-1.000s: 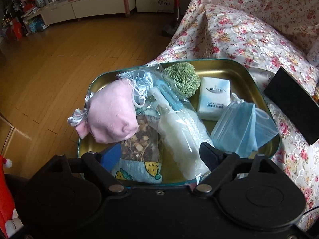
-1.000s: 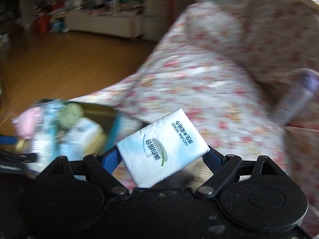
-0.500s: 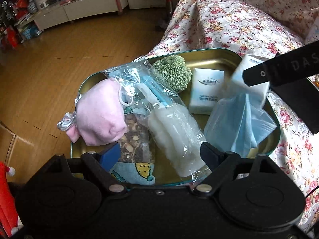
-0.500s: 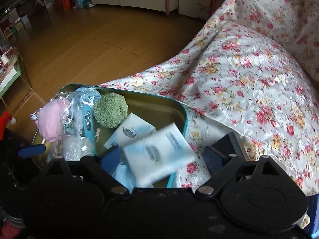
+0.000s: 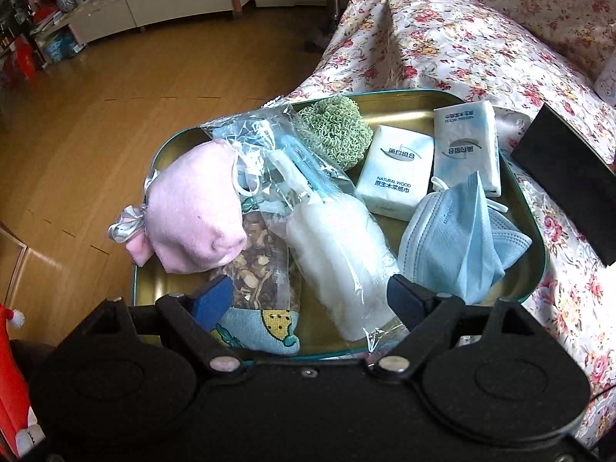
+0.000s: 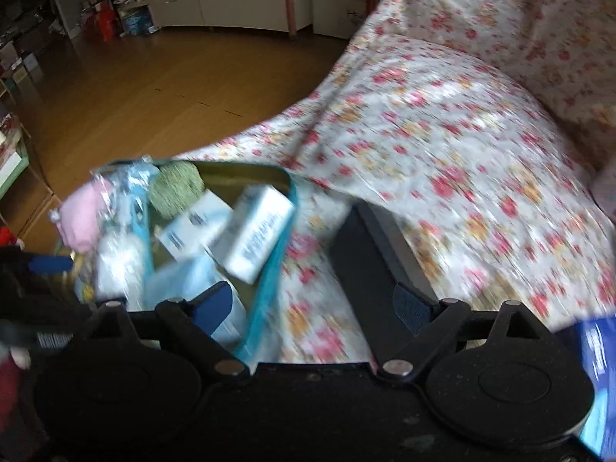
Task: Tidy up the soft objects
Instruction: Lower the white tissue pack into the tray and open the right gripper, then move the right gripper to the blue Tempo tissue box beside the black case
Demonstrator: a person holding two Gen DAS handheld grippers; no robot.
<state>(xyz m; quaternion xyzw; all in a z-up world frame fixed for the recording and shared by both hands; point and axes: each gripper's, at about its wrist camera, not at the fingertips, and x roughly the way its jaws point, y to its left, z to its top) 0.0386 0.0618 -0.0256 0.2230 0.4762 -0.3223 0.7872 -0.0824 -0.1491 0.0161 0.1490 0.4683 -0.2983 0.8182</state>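
Second tissue pack [image 5: 467, 142] now lies in the tin tray [image 5: 404, 94] at its far right edge, beside the first pack [image 5: 394, 171] and touching the blue face mask [image 5: 458, 238]; a second ago the right tongs [image 6: 321, 300] carried it. Their jaws have just been opening and stand released, nothing between them. Left tongs [image 5: 308, 296] hang open and empty over the tray's near end, so this item looks done and the right hand is free for another.

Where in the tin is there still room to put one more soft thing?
Bare gold floor shows at the back of the tin, behind the green scrubber and the two tissue packs. A smaller patch lies in front, between the bagged white brush and the blue masks. The left half, around the pink pouch, is piled up.
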